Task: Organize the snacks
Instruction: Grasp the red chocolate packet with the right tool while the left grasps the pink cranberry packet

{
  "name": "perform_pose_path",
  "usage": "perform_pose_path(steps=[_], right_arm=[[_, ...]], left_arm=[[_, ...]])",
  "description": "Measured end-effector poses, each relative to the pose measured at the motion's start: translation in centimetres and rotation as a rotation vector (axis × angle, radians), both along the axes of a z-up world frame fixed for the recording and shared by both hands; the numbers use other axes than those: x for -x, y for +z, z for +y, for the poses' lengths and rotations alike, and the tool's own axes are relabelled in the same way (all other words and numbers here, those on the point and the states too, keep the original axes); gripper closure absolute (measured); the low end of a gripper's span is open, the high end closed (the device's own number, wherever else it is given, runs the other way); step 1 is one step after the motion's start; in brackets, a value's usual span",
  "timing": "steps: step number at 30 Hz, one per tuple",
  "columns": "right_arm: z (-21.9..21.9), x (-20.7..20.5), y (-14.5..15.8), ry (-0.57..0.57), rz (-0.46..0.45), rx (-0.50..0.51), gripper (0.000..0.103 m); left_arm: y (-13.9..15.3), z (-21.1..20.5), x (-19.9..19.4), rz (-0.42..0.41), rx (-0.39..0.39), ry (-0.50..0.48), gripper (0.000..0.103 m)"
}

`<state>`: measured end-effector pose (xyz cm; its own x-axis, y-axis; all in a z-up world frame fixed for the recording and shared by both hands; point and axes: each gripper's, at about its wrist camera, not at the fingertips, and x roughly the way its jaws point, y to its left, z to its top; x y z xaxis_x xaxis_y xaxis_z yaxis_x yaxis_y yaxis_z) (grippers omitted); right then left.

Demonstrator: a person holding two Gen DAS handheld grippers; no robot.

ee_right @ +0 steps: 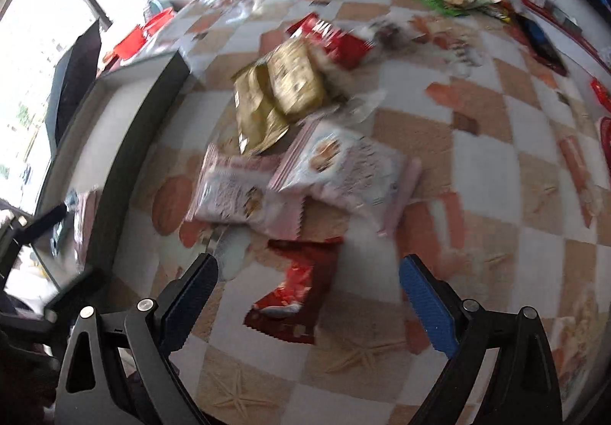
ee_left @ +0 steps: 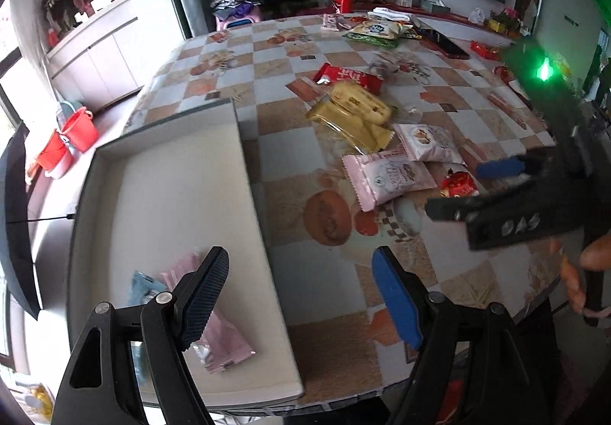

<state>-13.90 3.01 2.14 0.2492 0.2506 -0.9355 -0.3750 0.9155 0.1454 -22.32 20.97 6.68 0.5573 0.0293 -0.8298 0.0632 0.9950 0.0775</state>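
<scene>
bench (ee_left: 313, 272): big checkered tablecloth with fruit prints, snacks scattered around the middle
box (ee_left: 179, 196): shallow grey tray on the bench's left edge, already holding a pink packet (ee_left: 225, 341) and a blue packet (ee_left: 143, 289) near its front corner
left tool (ee_left: 301, 295): fingers spread wide, nothing in them, hanging over the box's right wall
right tool (ee_right: 309, 295): wide open too, empty, hovering right above the small red packet (ee_right: 294, 291)
pink snack bags (ee_right: 336, 165): two, overlapping, mid-bench
yellow packets (ee_left: 351, 112): couple stacked just behind the pink ones
red wrapper (ee_left: 347, 75): touching the yellow pile's far side
</scene>
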Motion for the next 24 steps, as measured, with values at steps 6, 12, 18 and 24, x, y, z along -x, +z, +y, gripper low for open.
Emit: perform_pose_path(steps=[6, 12, 18, 24], right_arm=[[-0.7, 0.7, -0.2, 0.021, -0.043, 0.039, 0.072], [-5.2, 1.7, 0.0, -0.025, -0.051, 0.004, 0.072], [-7.9, 2.7, 0.2, -0.060, -0.044, -0.046, 0.072], [-8.4, 2.6, 0.2, -0.066, -0.046, -0.078, 0.072]], left_arm=[[0.9, -2.0, -1.2, -0.012, -0.039, -0.088, 0.022], [-0.5, -7.2, -4.8, 0.015, -0.096, -0.349, 0.021], [-4.4, -10.6, -8.4, 0.083, -0.266, -0.503, 0.021], [-5.4, -10.0, -10.9, 0.179, -0.147, -0.492, 0.021]])
